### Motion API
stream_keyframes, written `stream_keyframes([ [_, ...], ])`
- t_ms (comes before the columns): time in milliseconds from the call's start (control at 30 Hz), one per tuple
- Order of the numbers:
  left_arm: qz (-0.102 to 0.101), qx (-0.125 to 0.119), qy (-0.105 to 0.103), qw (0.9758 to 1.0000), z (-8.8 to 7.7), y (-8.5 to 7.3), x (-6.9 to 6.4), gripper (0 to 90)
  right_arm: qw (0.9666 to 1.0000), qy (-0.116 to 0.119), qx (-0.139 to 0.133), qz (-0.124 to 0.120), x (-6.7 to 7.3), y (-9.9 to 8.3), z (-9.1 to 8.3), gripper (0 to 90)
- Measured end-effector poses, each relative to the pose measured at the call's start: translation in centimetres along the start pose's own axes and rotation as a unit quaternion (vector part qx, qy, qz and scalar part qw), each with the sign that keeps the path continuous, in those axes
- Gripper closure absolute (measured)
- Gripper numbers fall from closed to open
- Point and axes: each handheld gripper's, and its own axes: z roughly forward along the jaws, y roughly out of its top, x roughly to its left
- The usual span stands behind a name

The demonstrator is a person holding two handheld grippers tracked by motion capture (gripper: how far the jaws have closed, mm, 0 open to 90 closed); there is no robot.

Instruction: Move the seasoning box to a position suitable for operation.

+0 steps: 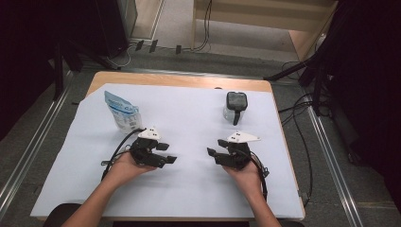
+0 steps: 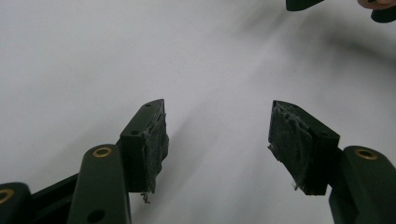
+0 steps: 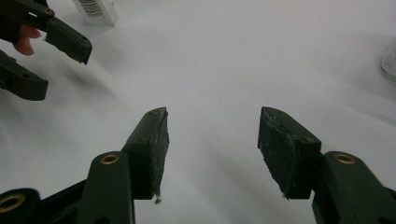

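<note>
Both grippers, left gripper [image 1: 171,152] and right gripper [image 1: 211,154], gape empty; nearest pouch [image 1: 122,111] looks light, crinkly, floppy; best pinched at its top edge.

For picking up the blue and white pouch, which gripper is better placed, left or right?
Left, probably. The left gripper sits just below the pouch on the same side of the table, jaws open and empty. The right gripper is farther away, nearer the clear container.
</note>
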Motion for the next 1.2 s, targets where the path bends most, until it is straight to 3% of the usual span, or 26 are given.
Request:
stream_keyframes([
  [333, 0.005, 0.006, 0.001, 1.0000, -0.3, -0.1, -0.1, 37.5, 0.9998, -0.016, -0.009, 0.012, -0.9, 0.6, -0.4, 38.5],
  [700, 0.002, 0.004, 0.001, 1.0000, -0.6, -0.1, -0.1, 36.8, 0.9985, -0.035, -0.022, 0.037, -2.2, 1.8, -0.6, 27.4],
  [867, 0.001, 0.002, -0.003, 1.0000, -0.5, 0.0, -0.2, 36.7, 0.9968, -0.051, -0.022, 0.058, -2.8, 2.1, -0.6, 15.9],
  [900, 0.000, 0.000, -0.005, 1.0000, -0.5, 0.0, -0.2, 36.5, 0.9963, -0.065, -0.016, 0.053, -3.0, 2.3, -0.6, 14.7],
  [1000, -0.002, -0.004, -0.006, 1.0000, -0.4, 0.1, -0.2, 36.5, 0.9956, -0.074, -0.014, 0.055, -3.1, 2.5, -0.6, 13.3],
  [1067, -0.004, -0.006, -0.005, 1.0000, -0.4, 0.1, -0.2, 36.5, 0.9947, -0.081, -0.016, 0.062, -3.4, 2.5, -0.7, 5.2],
  [1200, -0.003, -0.009, -0.007, 0.9999, -0.5, 0.2, -0.1, 36.5, 0.9930, -0.096, -0.013, 0.067, -3.8, 2.6, -0.5, 0.5],
])
